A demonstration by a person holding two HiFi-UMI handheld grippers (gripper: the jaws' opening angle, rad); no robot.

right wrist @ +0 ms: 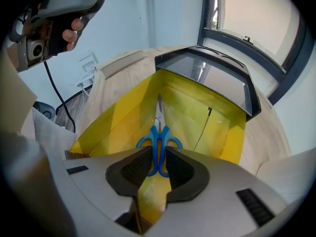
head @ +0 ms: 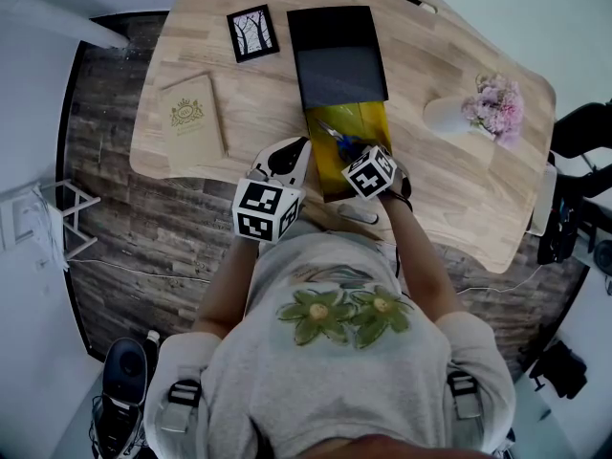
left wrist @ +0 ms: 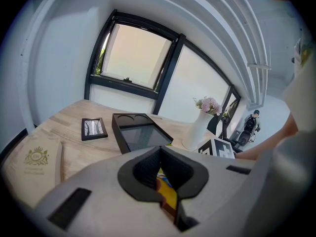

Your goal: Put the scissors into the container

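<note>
Blue-handled scissors (right wrist: 159, 143) hang blades-forward over the open yellow container (right wrist: 118, 115), and my right gripper (right wrist: 158, 157) is shut on their handles. From the head view the scissors (head: 337, 142) sit just inside the container (head: 359, 120) near the table's front edge, with the right gripper (head: 361, 161) right over them. My left gripper (head: 292, 159) is at the container's left side. It is shut, with a strip of the yellow container (left wrist: 167, 195) pinched between its jaws (left wrist: 160, 157).
A black tray (head: 337, 55) (right wrist: 212, 68) (left wrist: 138, 132) lies just beyond the container. A white vase of pink flowers (head: 473, 111) (left wrist: 200, 127) stands to the right. At the left lie a framed picture (head: 252, 32) (left wrist: 94, 128) and a tan book (head: 191, 120).
</note>
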